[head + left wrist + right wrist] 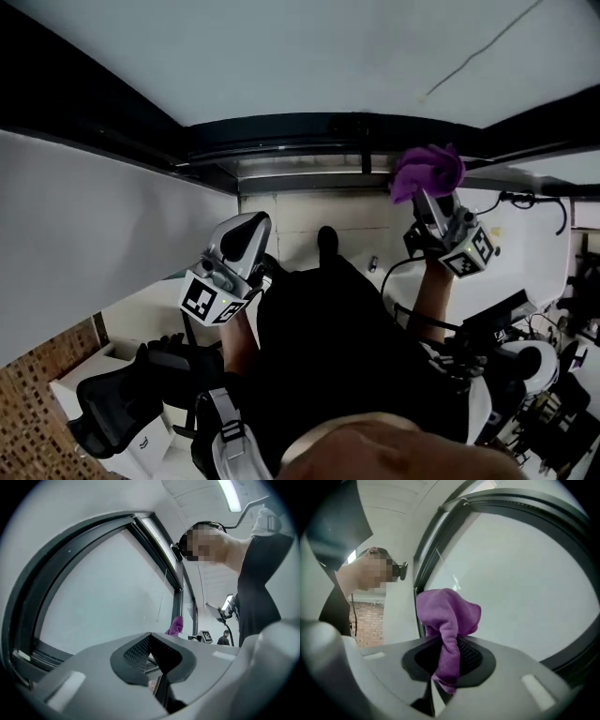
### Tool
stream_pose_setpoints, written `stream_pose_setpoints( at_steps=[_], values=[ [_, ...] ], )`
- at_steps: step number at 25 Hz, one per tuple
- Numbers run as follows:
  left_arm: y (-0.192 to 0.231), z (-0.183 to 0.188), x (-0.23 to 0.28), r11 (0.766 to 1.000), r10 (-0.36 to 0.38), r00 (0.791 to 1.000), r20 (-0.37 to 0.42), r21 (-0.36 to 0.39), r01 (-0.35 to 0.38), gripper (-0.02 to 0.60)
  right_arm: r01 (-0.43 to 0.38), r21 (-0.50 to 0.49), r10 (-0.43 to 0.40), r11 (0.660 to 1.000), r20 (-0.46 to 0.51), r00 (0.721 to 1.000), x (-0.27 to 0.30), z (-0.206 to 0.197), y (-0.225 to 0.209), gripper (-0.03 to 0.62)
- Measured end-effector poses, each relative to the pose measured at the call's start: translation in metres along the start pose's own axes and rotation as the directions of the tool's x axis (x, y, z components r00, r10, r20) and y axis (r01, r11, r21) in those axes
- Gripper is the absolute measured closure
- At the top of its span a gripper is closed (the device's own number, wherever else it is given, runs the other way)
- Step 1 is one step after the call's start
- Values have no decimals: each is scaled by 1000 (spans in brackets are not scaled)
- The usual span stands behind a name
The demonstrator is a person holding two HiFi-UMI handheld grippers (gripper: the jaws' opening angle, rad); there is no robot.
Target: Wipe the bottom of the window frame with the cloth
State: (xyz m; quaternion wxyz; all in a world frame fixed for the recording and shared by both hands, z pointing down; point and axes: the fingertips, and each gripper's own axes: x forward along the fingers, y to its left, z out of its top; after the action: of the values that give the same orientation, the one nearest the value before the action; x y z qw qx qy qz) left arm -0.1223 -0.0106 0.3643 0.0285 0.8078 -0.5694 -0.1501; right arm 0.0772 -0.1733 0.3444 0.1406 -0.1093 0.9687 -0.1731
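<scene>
The dark window frame's bottom rail (300, 150) runs across the top of the head view, below the pale pane (281, 56). A purple cloth (427, 172) is bunched against that rail at the right, and my right gripper (429, 202) is shut on it. In the right gripper view the cloth (447, 613) hangs out from between the right gripper (447, 653) pads, close to the glass. My left gripper (246, 230) hangs lower and to the left, off the frame. The left gripper (152, 656) looks shut and empty, and its view shows the cloth (176, 625) far off by the frame (42, 653).
A white wall panel (84, 216) slants along the left. Below stand a black office chair (122, 403) and a brick surface (37, 412). A white desk with cables (525, 244) and dark equipment (506, 319) fill the right. My dark-clothed body (337, 356) fills the middle.
</scene>
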Motion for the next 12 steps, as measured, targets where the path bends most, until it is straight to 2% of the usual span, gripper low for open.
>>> stream_pose_setpoints(
  at_steps=[6, 10, 12],
  values=[
    [21, 27, -61, 997, 73, 994, 86, 23, -75, 579, -171, 84, 176, 982, -48, 983, 67, -54, 85, 528],
    [47, 28, -98, 995, 88, 989, 119, 31, -93, 578, -230, 64, 235, 971, -103, 966, 101, -98, 126, 530],
    [52, 23, -113, 994, 105, 986, 127, 9, -107, 578, -239, 60, 245, 969, -147, 958, 106, -116, 142, 530]
  ],
)
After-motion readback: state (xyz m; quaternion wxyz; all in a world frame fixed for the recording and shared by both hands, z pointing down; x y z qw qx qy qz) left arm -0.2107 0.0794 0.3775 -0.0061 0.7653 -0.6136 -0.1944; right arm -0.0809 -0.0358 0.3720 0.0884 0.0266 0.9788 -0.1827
